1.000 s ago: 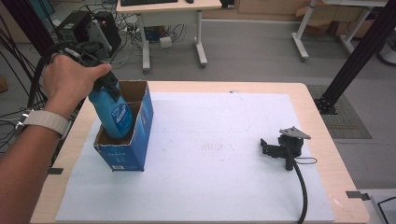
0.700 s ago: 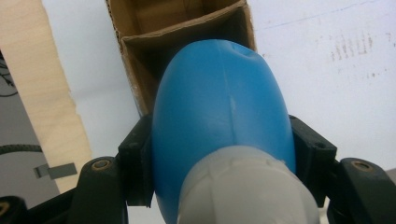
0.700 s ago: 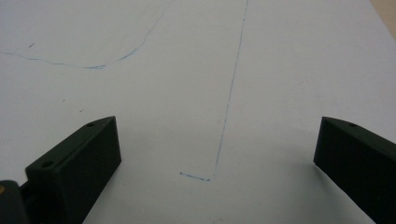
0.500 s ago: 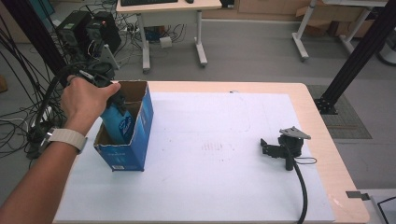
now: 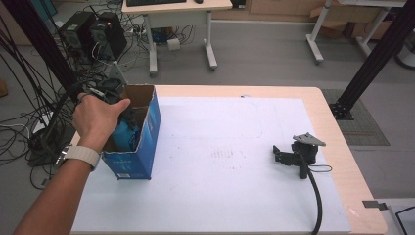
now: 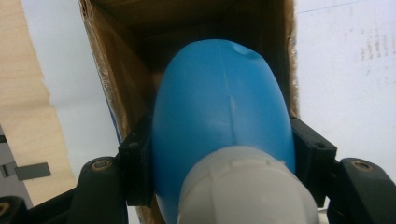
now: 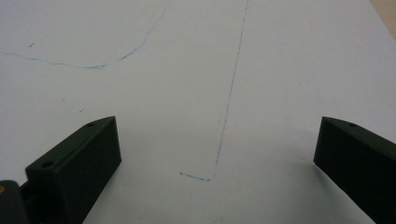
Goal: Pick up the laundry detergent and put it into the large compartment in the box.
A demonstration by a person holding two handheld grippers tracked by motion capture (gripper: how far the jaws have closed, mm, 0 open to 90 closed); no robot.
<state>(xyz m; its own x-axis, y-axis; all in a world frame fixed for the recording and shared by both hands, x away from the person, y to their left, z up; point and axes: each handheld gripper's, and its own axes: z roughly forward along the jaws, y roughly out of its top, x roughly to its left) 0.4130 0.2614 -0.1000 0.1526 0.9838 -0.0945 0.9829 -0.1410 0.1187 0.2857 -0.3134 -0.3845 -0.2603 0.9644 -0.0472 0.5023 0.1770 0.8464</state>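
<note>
The left gripper [image 6: 219, 154] pinches a blue bottle [image 6: 224, 107] by its shoulders, just under the white cap [image 6: 243, 191], and holds it bottom-first inside the open blue box [image 5: 147, 127] at the table's left. The step in hand looks like stowing the bottle; next it likely needs to settle on the box floor before the jaws part. The right gripper [image 5: 293, 154] lies spread and unheld on the white sheet [image 5: 235, 196] at the right.
</note>
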